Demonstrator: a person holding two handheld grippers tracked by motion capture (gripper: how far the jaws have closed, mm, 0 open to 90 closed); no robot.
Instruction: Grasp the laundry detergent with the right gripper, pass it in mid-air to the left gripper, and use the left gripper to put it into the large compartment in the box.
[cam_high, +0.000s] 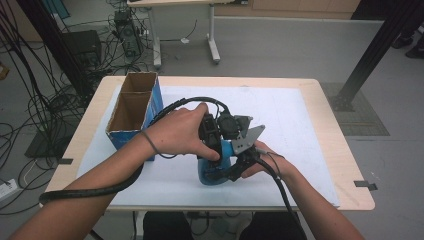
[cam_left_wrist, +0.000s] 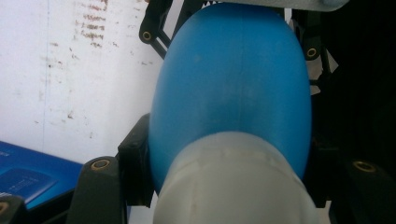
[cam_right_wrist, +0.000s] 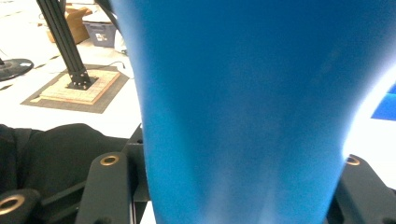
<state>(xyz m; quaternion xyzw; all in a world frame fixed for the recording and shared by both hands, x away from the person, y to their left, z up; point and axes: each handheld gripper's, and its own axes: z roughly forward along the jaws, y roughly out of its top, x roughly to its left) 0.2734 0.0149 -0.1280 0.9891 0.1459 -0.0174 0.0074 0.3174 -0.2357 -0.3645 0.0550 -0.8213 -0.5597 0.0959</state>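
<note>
One blue bottle (cam_high: 212, 170), two grippers

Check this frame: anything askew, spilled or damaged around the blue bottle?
Nothing stands out. The blue bottle is clamped by both the left claw and the right claw over the white mat, no spill visible. The open cardboard box stands upright at the mat's left edge. The mat shows only scuff marks.
</note>
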